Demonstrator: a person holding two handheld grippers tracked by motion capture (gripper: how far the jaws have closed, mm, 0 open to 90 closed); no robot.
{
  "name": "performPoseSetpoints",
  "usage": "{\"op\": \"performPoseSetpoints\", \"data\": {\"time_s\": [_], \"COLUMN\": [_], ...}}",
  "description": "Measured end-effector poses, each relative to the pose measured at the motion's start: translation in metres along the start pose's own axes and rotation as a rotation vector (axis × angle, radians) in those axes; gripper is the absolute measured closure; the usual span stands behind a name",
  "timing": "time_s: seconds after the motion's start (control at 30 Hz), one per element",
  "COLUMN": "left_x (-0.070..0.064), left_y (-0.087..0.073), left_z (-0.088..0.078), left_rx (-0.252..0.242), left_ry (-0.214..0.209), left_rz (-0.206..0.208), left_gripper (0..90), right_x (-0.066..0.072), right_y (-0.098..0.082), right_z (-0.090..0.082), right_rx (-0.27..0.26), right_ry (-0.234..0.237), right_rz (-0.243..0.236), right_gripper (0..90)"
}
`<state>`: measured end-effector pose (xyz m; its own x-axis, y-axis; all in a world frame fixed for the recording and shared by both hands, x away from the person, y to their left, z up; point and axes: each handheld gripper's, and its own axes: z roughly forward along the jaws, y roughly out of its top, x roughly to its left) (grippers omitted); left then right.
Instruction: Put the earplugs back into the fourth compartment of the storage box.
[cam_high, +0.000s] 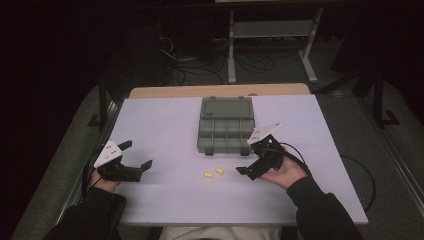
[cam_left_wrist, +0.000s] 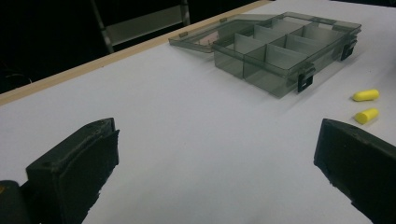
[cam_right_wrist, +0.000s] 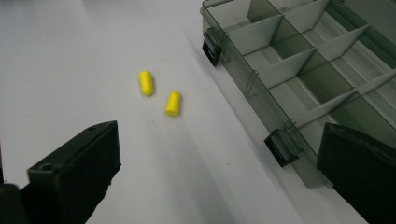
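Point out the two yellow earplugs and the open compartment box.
Left earplug (cam_high: 208, 175), high view, middle of its body.
Right earplug (cam_high: 219, 171), high view, middle of its body.
Compartment box (cam_high: 224, 148), high view, front wall between the two latches.

In the right gripper view, the smoky transparent plastic compartment box (cam_right_wrist: 303, 70) runs off the top and right edges, its far cells unseen. Beside the box, the right claw (cam_right_wrist: 219, 172) has both jaws cropped below.
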<state>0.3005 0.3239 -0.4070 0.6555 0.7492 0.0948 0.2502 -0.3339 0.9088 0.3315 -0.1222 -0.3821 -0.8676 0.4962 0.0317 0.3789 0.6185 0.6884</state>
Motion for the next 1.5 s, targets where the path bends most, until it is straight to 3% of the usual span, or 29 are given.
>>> {"op": "performPoseSetpoints", "data": {"time_s": [0.87,0.93,1.17,1.5], "left_x": [0.000,0.000,0.000,0.000], "left_y": [0.000,0.000,0.000,0.000], "left_z": [0.000,0.000,0.000,0.000], "left_rx": [0.002,0.004,0.001,-0.001], "left_ry": [-0.007,-0.008,-0.008,-0.008], "left_rz": [0.002,-0.002,-0.005,-0.004], "left_gripper": [0.0,0.0,0.0,0.0], "right_x": [0.015,0.016,0.016,0.014], "right_y": [0.023,0.024,0.026,0.026], "right_z": [0.057,0.061,0.074,0.086], "right_rx": [0.084,0.097,0.117,0.154], "right_ry": [0.078,0.098,0.121,0.131], "right_rz": [-0.077,-0.085,-0.095,-0.119], "right_gripper": [0.1,10.2,17.2,38.1]}}
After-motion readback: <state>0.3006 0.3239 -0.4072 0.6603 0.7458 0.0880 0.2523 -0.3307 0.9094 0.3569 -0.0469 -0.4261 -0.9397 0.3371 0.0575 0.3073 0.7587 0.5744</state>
